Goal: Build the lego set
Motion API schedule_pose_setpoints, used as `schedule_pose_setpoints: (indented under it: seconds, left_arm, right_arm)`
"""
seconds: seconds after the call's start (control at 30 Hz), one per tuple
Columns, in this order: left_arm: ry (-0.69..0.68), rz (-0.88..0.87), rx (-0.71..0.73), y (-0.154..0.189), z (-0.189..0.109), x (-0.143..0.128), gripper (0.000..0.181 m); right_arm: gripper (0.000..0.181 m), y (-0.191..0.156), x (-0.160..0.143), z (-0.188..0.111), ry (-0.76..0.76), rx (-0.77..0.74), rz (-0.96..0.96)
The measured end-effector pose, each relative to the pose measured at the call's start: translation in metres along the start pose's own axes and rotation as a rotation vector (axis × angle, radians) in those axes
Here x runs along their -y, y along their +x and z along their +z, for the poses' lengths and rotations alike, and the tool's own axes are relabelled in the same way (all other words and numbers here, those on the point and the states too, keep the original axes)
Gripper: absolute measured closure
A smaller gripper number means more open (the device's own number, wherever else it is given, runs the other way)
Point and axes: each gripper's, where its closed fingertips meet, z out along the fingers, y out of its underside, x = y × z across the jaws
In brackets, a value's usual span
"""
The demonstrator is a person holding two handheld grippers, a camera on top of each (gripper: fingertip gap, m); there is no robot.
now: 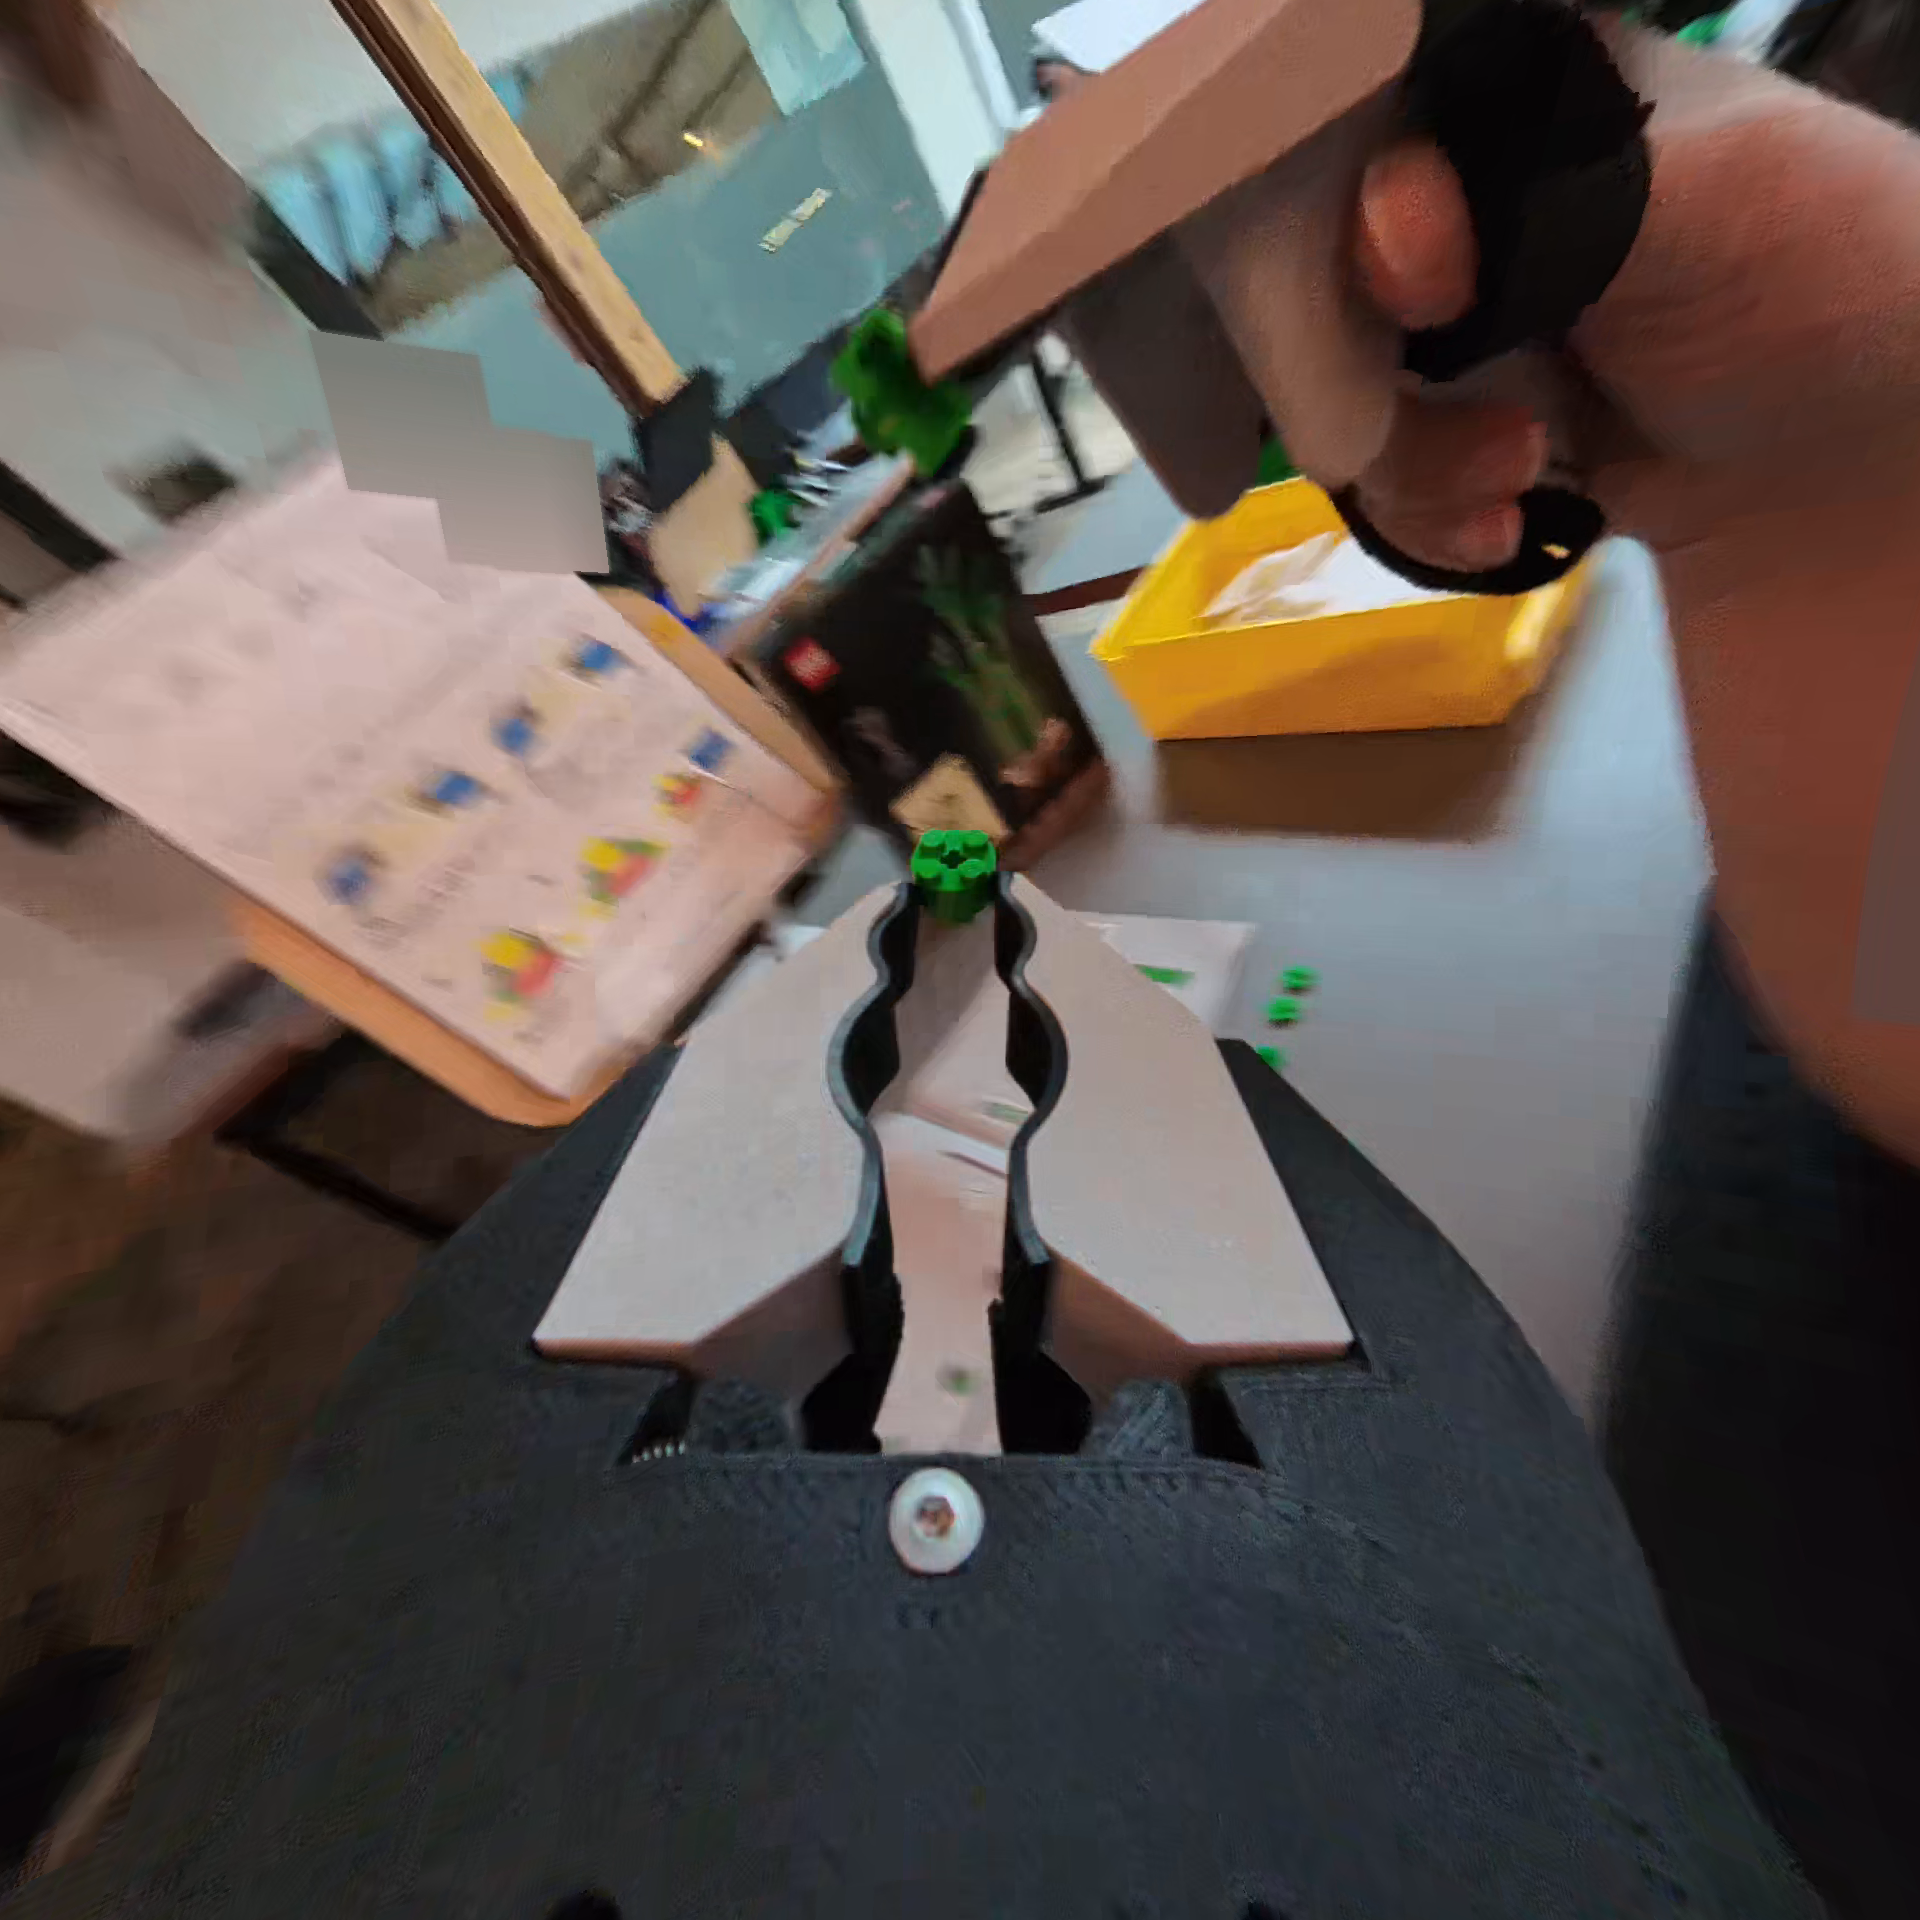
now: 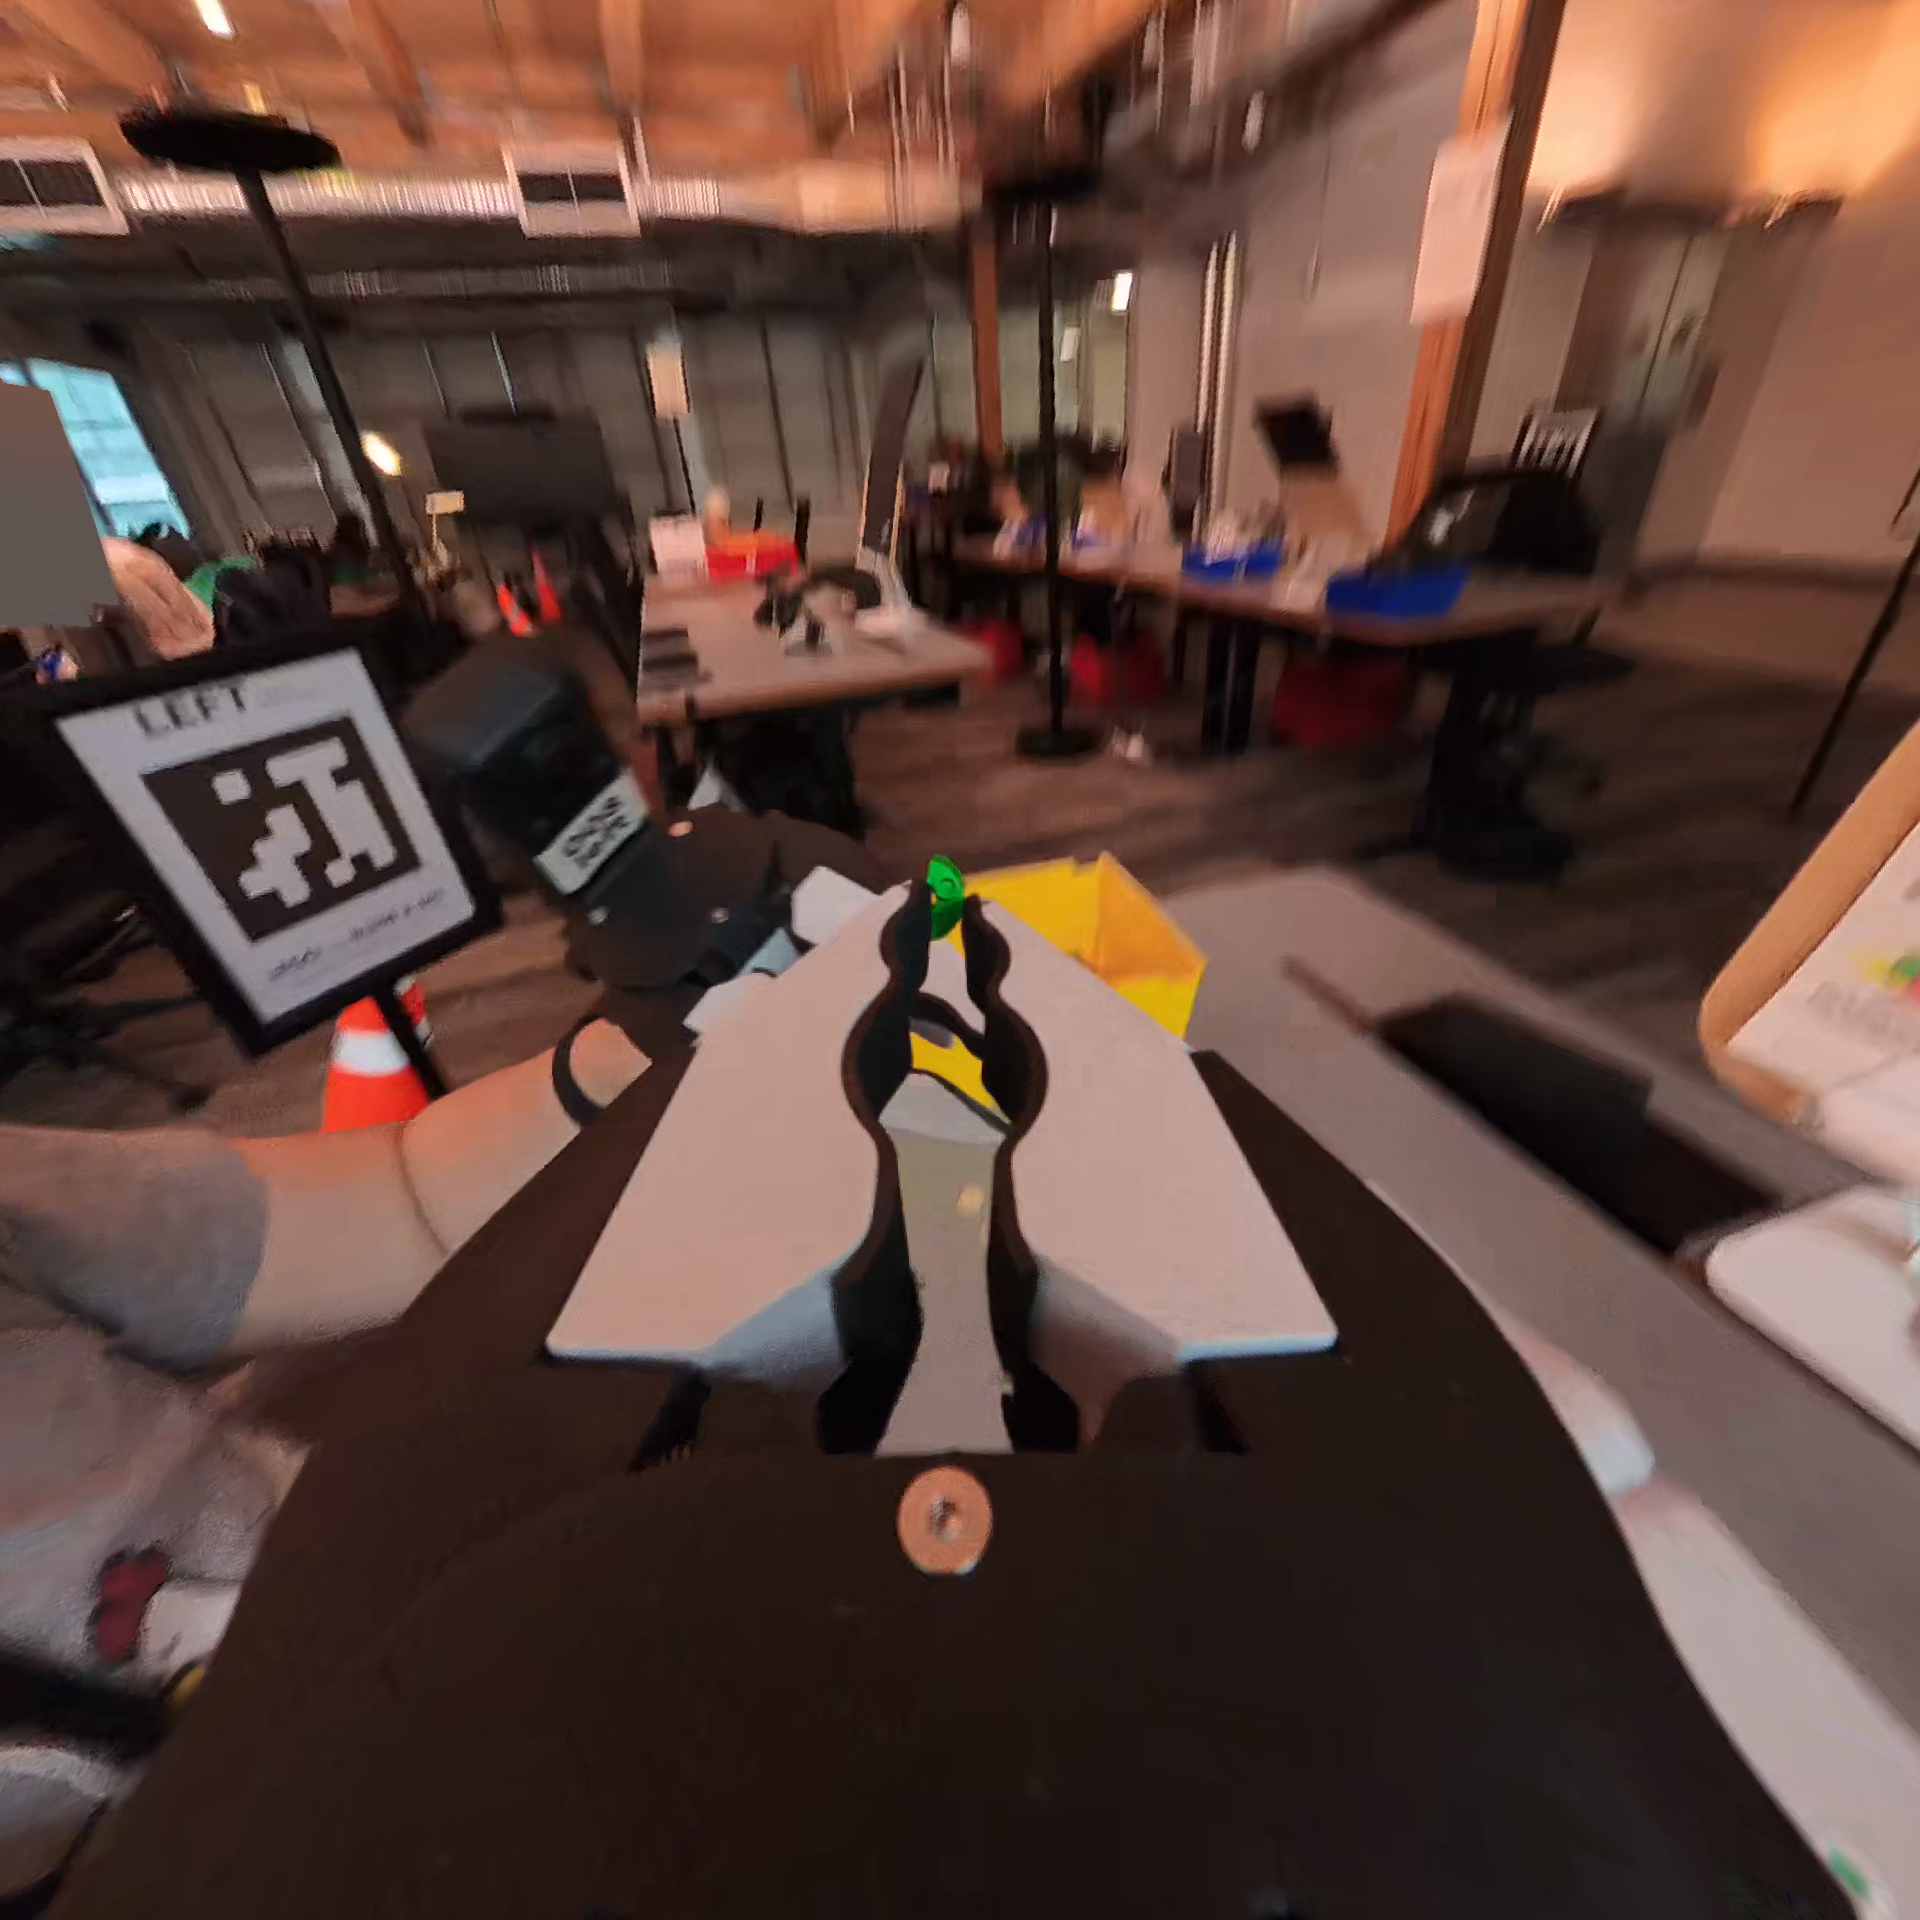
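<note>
Above a grey worktable (image 1: pixel 1455 935), the left gripper (image 1: pixel 954 891) pinches a small round green brick (image 1: pixel 954 875) at the very tips of its fingers, stud end facing the camera, while the right gripper (image 2: pixel 943 914) nips a thin green piece (image 2: pixel 945 896) edge-on between its own tips; in the left wrist view that right gripper's load reads as a blurred green leafy part (image 1: pixel 896 395) held up and well apart from the brick. Both holds sit at the extreme ends of the pads, so pressing the two parts together off-axis could lever either one out and send it down among the loose green pieces (image 1: pixel 1288 995) on the table. Motion blur suggests fast travel, which raises that risk. An open instruction booklet (image 1: pixel 436 748), the set's dark box (image 1: pixel 935 675) and a yellow bin (image 1: pixel 1340 644) stand nearby.
</note>
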Motion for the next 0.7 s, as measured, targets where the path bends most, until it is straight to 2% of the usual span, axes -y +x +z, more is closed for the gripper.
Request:
schedule_pose_setpoints:
  seconds: [0.07, 0.13, 0.17, 0.23, 0.33, 0.4, 0.7]
  left_arm:
    - [-0.017, -0.192, -0.114, 0.015, 0.004, -0.039, 0.169]
    - [-0.01, -0.291, -0.213, 0.031, 0.005, -0.07, 0.169]
    - [0.007, -0.318, -0.269, 0.039, 0.003, -0.081, 0.169]
    - [0.039, -0.357, -0.46, 0.062, -0.007, -0.096, 0.169]
    - [0.044, -0.388, -0.683, 0.077, -0.027, -0.108, 0.169]
    - [0.067, -0.373, -0.809, 0.082, -0.042, -0.105, 0.169]
    - [0.033, -0.277, -1.116, 0.093, -0.081, -0.084, 0.168]
  right_arm:
    - [0.177, 0.006, -0.032, 0.012, -0.182, 0.025, 0.042]
    - [0.177, 0.007, -0.063, 0.023, -0.322, 0.092, 0.048]
    - [0.177, 0.001, -0.081, 0.026, -0.413, 0.175, 0.045]
    - [0.177, -0.01, -0.117, 0.025, -0.595, 0.352, -0.008]
    - [0.176, -0.015, -0.158, 0.02, -0.825, 0.514, -0.099]
    - [0.177, -0.032, -0.165, 0.02, -0.887, 0.663, -0.155]
    - [0.176, -0.08, -0.152, 0.033, -1.082, 0.962, -0.513]
